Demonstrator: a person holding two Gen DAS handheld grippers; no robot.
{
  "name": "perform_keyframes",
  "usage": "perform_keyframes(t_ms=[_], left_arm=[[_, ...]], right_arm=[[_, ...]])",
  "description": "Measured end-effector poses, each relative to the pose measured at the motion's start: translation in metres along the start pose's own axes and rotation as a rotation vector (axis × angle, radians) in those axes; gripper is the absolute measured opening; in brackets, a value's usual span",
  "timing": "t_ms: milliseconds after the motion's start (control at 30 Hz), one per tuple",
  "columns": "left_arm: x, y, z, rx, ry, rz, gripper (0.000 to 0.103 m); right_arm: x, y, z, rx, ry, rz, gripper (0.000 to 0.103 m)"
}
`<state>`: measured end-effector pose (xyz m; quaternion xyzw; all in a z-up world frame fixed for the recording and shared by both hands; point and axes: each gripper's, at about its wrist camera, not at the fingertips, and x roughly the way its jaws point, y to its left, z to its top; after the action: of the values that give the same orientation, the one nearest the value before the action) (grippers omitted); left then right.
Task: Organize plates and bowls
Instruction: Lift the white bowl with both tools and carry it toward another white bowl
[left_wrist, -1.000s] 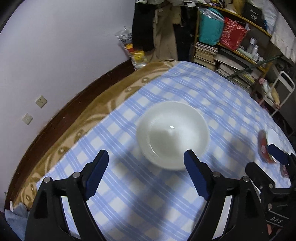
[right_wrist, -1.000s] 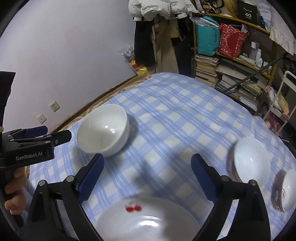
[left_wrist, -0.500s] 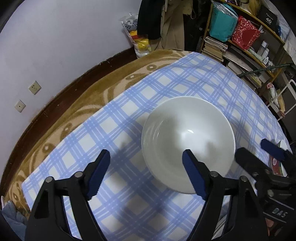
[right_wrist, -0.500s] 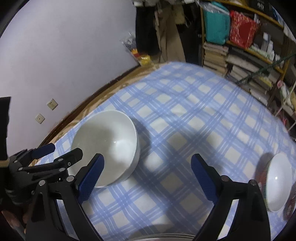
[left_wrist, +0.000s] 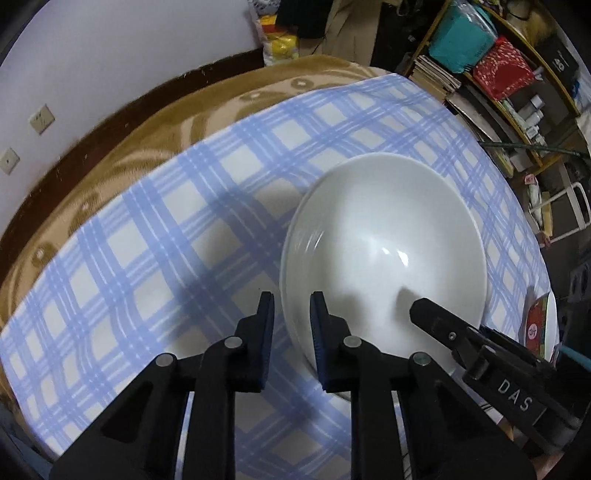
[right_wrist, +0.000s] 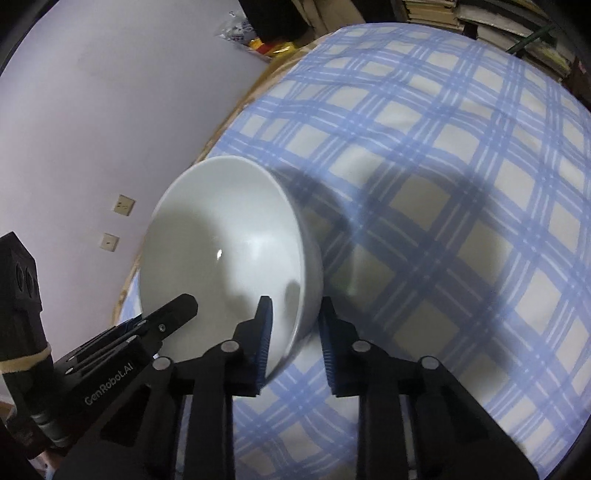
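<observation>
A large white bowl (left_wrist: 384, 251) stands on the blue checked tablecloth (left_wrist: 166, 236). My left gripper (left_wrist: 291, 306) straddles its left rim, one pad outside and one inside, jaws closing onto the wall. In the right wrist view the same bowl (right_wrist: 229, 236) has my right gripper (right_wrist: 295, 314) over its near right rim, its jaws also closing with the wall filling the gap between the pads. One finger (left_wrist: 436, 321) of the right gripper reaches into the bowl from the lower right. The left gripper's fingers (right_wrist: 166, 314) enter from the lower left.
A red-patterned dish (left_wrist: 535, 325) sits at the cloth's right edge. A brown blanket (left_wrist: 147, 122) shows beyond the cloth toward the wall, which carries sockets (left_wrist: 40, 118). Shelves with books and bags (left_wrist: 491, 66) crowd the far right.
Both grippers dropped toward the bowl, which now fills each view. Their jaws went from wide apart to narrow around opposite sides of its rim.
</observation>
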<state>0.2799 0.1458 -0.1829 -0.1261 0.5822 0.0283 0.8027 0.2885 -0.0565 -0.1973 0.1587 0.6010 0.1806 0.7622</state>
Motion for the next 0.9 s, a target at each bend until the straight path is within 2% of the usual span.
perform_keyframes(t_ms=[67, 200, 433, 900], left_arm=[[0.003, -0.001, -0.002, -0.010, 0.015, -0.031, 0.019], [-0.002, -0.013, -0.006, 0.043, -0.006, 0.011, 0.018], [-0.017, -0.026, -0.010, 0.048, -0.010, -0.069, 0.018], [-0.040, -0.088, -0.028, 0.157, -0.058, -0.117, 0.018]], right_arm=[[0.000, 0.001, -0.003, -0.007, -0.007, -0.014, 0.022], [-0.005, 0.004, -0.009, -0.021, -0.008, -0.037, 0.019], [-0.028, -0.003, -0.011, -0.023, -0.027, -0.083, 0.019], [-0.077, -0.040, -0.023, -0.037, -0.060, -0.128, 0.019]])
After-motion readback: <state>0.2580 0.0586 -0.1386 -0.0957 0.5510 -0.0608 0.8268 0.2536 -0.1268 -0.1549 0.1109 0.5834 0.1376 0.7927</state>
